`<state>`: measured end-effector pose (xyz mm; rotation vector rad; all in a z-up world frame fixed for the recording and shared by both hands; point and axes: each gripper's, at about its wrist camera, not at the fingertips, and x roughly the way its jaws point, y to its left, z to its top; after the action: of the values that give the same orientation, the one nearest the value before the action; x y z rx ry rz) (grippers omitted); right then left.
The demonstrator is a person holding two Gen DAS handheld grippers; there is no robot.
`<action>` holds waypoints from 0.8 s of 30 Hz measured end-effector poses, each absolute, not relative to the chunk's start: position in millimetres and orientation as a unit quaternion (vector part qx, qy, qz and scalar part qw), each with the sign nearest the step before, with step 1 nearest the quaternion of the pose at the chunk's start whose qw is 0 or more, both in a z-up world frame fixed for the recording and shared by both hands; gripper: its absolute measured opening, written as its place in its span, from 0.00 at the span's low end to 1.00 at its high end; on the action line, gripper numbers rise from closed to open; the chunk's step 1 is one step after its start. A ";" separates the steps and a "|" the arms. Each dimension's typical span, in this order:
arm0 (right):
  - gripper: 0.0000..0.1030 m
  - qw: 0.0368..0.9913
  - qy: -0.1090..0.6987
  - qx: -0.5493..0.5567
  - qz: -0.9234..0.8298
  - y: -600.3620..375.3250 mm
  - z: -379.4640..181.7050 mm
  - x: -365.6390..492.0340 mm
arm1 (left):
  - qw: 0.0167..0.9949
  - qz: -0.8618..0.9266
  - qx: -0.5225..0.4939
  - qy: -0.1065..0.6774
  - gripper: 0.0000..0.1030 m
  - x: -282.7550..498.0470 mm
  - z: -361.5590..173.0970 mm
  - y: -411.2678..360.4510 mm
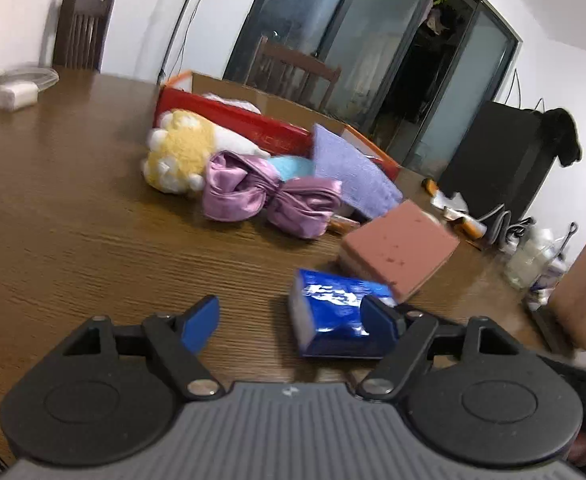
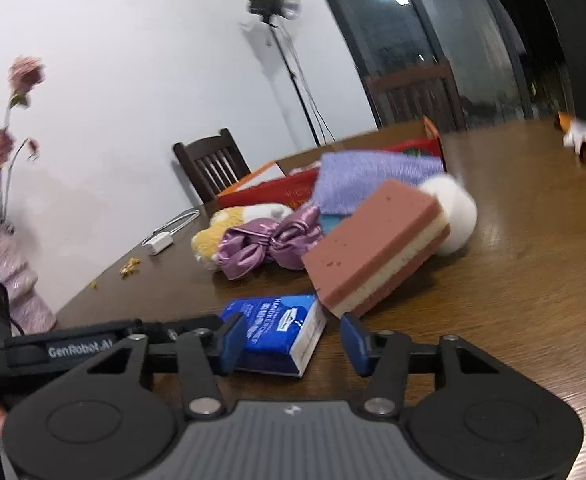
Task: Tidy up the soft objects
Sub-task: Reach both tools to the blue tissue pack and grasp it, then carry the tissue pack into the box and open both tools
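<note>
Two grippers apart, none clamped: left gripper (image 1: pixel 291 309) wide beside blue tissue pack (image 2: pixel 271 332), right gripper (image 2: pixel 293 324) straddling it, likely for pickup. Pack well short of red box (image 1: pixel 229 120), its probable destination.

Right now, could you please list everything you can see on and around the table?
tissue pack: one, blue, nearest, between right tongs' pads
sponge: one, pink and cream, tilted behind pack
bow: one, purple satin, mid-table
plush toy: one, yellow and white, beside bow
cloth: one, lavender, leaning on box
box: one, red, behind toys
white ball: one, behind sponge
charger: one, white, far edge
vase of flowers: one, pink, table edge
left tongs: open
right tongs: open around pack
</note>
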<state>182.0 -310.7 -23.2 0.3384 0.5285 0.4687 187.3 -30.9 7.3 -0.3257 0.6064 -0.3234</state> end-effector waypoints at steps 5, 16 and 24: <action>0.24 0.913 0.272 0.194 0.237 -305.9 -31.2 189.0 | 0.915 -0.190 -0.165 0.317 0.36 195.5 1.9 -41.0; 0.18 0.938 0.206 0.157 0.229 -309.7 -3.0 144.4 | 0.943 -0.214 -0.110 0.228 0.33 154.4 31.7 -55.2; 0.18 0.941 0.172 0.169 0.236 -330.0 41.5 188.5 | 0.949 -0.225 -0.094 0.200 0.33 210.5 87.5 -71.8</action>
<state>188.5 -330.0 41.5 0.3448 0.3515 0.4824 210.5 -71.8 87.5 -0.1915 0.4074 -0.4588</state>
